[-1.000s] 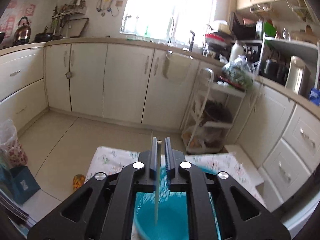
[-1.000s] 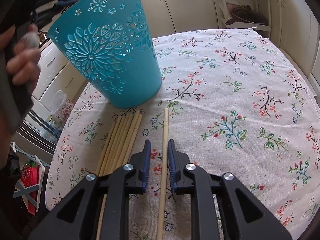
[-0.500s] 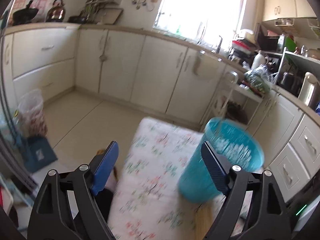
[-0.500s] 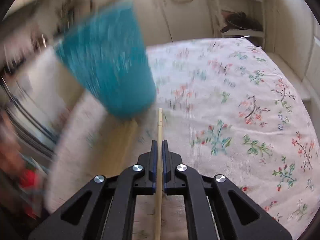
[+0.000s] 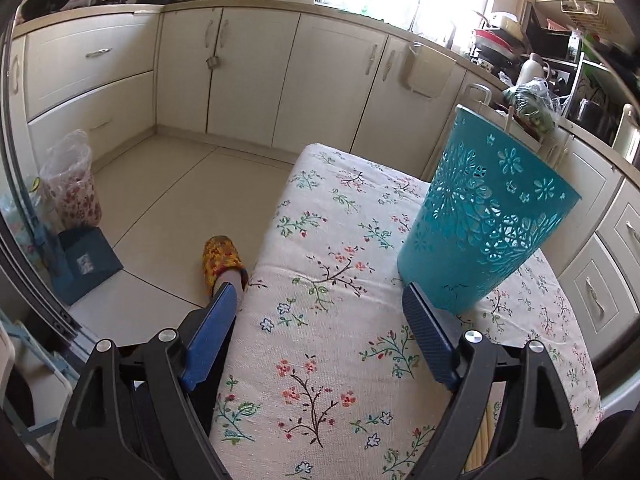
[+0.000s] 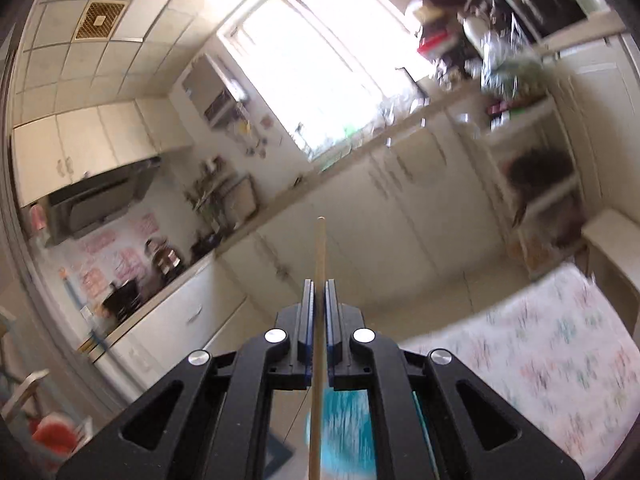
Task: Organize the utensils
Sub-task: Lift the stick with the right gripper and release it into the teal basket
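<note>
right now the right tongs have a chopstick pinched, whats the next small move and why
Probably tip the chopstick downward over the teal basket and lower it in. The right tongs clamp it pointing up toward the cabinets, with the basket blurred just below. The left tongs are open and hold nothing.

Two wrist views, one tipped down at the table, one raised toward the far wall

The left wrist camera looked down over the floral tablecloth (image 5: 320,280), close to the teal basket (image 5: 480,220), with cabinets (image 5: 224,76) beyond. The right wrist camera faced nearly level and rolled, toward the window (image 6: 320,68) and ceiling (image 6: 100,40). Both views shared the tablecloth, basket, cabinets and window.
</note>
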`<state>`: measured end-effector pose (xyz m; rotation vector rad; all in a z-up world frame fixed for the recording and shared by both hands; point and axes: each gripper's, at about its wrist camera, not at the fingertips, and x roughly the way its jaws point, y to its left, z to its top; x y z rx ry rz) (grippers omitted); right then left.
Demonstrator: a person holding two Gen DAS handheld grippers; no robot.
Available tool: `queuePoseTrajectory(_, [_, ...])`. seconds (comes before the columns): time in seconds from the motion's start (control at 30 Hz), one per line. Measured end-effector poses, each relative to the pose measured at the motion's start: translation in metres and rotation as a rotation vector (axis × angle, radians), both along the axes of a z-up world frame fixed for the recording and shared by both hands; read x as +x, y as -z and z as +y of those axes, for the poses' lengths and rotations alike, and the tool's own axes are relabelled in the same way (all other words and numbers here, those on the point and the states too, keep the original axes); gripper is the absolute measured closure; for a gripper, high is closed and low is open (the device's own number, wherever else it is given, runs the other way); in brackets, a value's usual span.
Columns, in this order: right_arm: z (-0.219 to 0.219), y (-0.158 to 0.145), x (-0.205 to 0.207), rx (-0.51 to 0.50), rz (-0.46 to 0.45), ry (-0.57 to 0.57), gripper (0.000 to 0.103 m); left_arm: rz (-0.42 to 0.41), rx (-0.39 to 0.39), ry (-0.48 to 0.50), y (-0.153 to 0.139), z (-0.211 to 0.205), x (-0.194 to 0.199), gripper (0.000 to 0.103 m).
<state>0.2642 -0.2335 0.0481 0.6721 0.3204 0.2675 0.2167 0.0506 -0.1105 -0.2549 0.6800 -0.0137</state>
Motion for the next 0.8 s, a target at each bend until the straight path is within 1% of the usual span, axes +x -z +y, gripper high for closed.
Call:
queuePoseTrajectory(0.07, [0.007,0.009,0.019,-0.022,0.022,0.031,0.097,0.005,-0.017,-0.001,0.004,0.002,0.001,0.022])
queuePoseTrajectory(0.1, [0.013,0.019,0.03,-0.041,0.053,0.039,0.097,0.0,-0.026,-0.003,0.004,0.004,0.0,0.022])
queuePoseTrajectory(0.17, [0.018,0.031,0.038,-0.066,0.092,0.035,0.097,-0.004,-0.038,-0.004,0.005,0.006,0.001,0.022])
queuePoseTrajectory(0.3, [0.032,0.056,0.036,-0.15,0.155,-0.021,0.097,0.023,-0.067,0.001,0.01,0.007,0.005,0.022])
queuePoseTrajectory(0.33, [0.031,0.06,0.034,-0.161,0.168,-0.033,0.096,0.021,-0.069,0.001,0.01,0.008,0.004,0.022])
queuePoseTrajectory(0.4, [0.031,0.059,0.028,-0.18,0.173,-0.05,0.091,0.02,-0.076,0.002,0.01,0.008,0.004,0.022])
queuePoseTrajectory(0.5, [0.023,0.048,0.0,-0.182,0.136,-0.057,0.085,0.03,-0.092,-0.001,0.011,0.01,0.006,0.022])
queuePoseTrajectory(0.57, [0.013,0.041,-0.036,-0.168,0.103,-0.04,0.082,0.036,-0.102,-0.006,0.012,0.011,0.007,0.022])
queuePoseTrajectory(0.63, [0.01,0.048,-0.067,-0.19,0.119,-0.039,0.081,0.04,-0.108,-0.006,0.014,0.013,0.008,0.022])
queuePoseTrajectory(0.7, [0.016,0.068,-0.09,-0.247,0.19,-0.068,0.081,0.042,-0.106,-0.005,0.014,0.012,0.008,0.022])
queuePoseTrajectory(0.73, [0.023,0.09,-0.099,-0.283,0.266,-0.111,0.081,0.043,-0.103,-0.003,0.014,0.011,0.008,0.022])
queuePoseTrajectory(0.8, [0.035,0.128,-0.106,-0.317,0.396,-0.172,0.086,0.045,-0.093,0.001,0.014,0.008,0.008,0.022])
